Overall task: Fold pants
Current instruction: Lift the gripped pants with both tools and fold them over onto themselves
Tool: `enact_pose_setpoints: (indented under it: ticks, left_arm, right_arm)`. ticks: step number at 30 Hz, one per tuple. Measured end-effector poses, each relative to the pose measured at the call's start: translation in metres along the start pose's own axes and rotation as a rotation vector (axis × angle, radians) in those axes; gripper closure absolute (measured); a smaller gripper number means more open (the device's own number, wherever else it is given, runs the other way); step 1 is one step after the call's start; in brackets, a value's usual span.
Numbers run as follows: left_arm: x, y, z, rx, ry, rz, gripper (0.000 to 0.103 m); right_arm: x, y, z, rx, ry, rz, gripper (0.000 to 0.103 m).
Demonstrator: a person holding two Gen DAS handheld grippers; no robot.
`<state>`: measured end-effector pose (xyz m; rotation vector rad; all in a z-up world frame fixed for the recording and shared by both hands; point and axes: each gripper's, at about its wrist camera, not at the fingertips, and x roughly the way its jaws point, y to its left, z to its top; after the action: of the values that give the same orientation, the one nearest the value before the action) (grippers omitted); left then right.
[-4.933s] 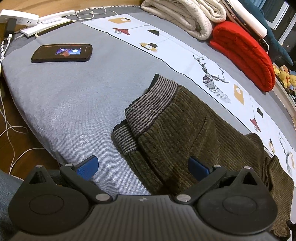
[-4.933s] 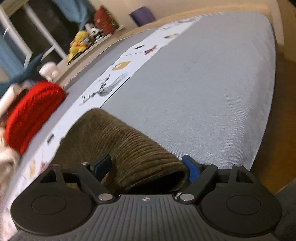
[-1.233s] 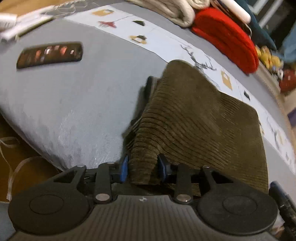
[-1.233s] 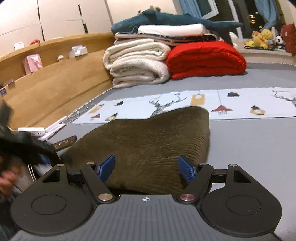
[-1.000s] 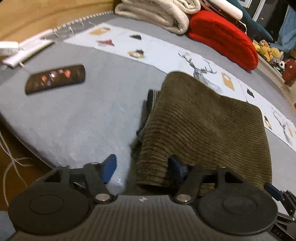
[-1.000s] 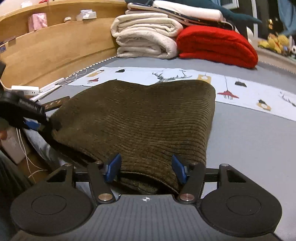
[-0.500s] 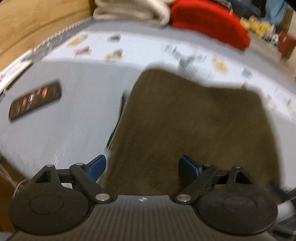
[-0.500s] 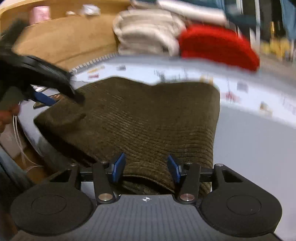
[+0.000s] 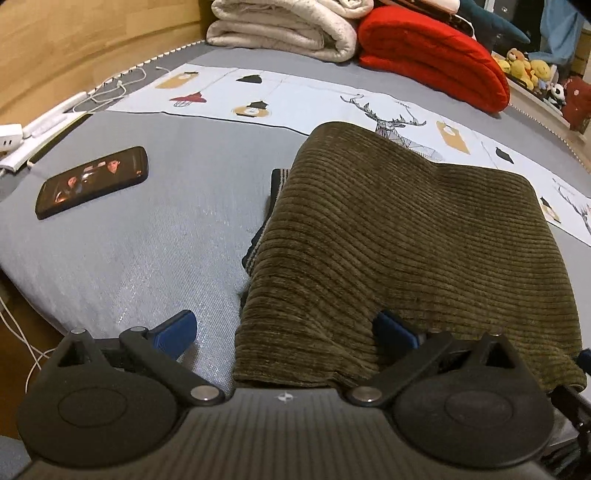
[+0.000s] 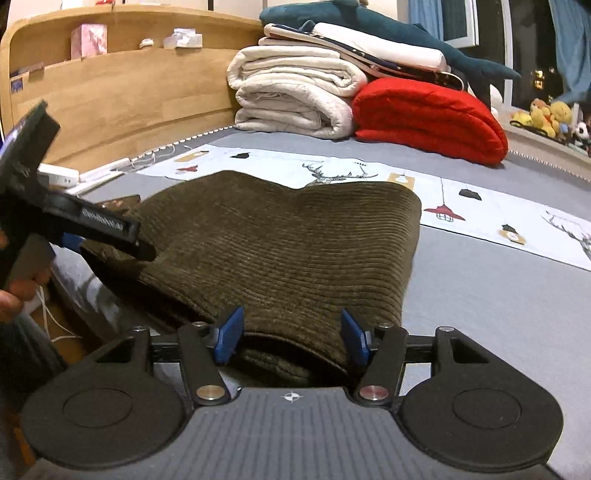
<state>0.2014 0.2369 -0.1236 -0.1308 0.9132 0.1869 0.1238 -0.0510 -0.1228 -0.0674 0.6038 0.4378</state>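
Olive corduroy pants (image 9: 406,236) lie folded over on the grey bed (image 9: 147,240), a striped waistband (image 9: 275,184) peeking out at their left edge. My left gripper (image 9: 284,330) stands wide open over the near left corner, which lies loose between its blue pads (image 9: 173,332). In the right wrist view the pants (image 10: 277,240) fill the middle. My right gripper (image 10: 291,334) straddles their near folded edge, jaws opening, cloth between the pads (image 10: 229,334) without being pinched. The left gripper (image 10: 109,247) shows at far left, held by a hand (image 10: 11,295).
A lit phone (image 9: 92,181) lies on the bed left of the pants. A power strip and cables (image 9: 11,144) sit at the far left edge. Folded cream blankets (image 9: 288,26) and a red one (image 9: 432,55) are stacked at the back beside a printed white strip (image 9: 258,96).
My left gripper let go of the pants corner and opened wide; the folded layer now rests flat. The right jaws narrowed on the near edge, then widened again.
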Motion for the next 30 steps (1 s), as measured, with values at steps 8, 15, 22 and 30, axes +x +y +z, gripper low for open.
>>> enact_pose_setpoints:
  ticks: [8, 15, 22, 30]
  left_arm:
    - [0.001, 0.003, -0.003, -0.014, -0.007, -0.009, 0.000]
    - [-0.001, 0.004, -0.004, -0.016, -0.004, -0.013, 0.000]
    - [-0.037, 0.006, 0.010, -0.050, -0.025, -0.060, 0.000]
    - [-0.025, -0.021, 0.059, 0.023, -0.113, -0.064, 0.000]
  right_arm:
    - [0.015, 0.025, -0.029, -0.220, 0.031, -0.066, 0.028]
    - [0.012, 0.024, -0.025, -0.219, 0.035, -0.052, 0.026]
    - [-0.012, -0.004, 0.012, -0.081, 0.014, -0.008, 0.028]
    - [0.007, -0.035, 0.044, 0.103, -0.009, -0.043, 0.027]
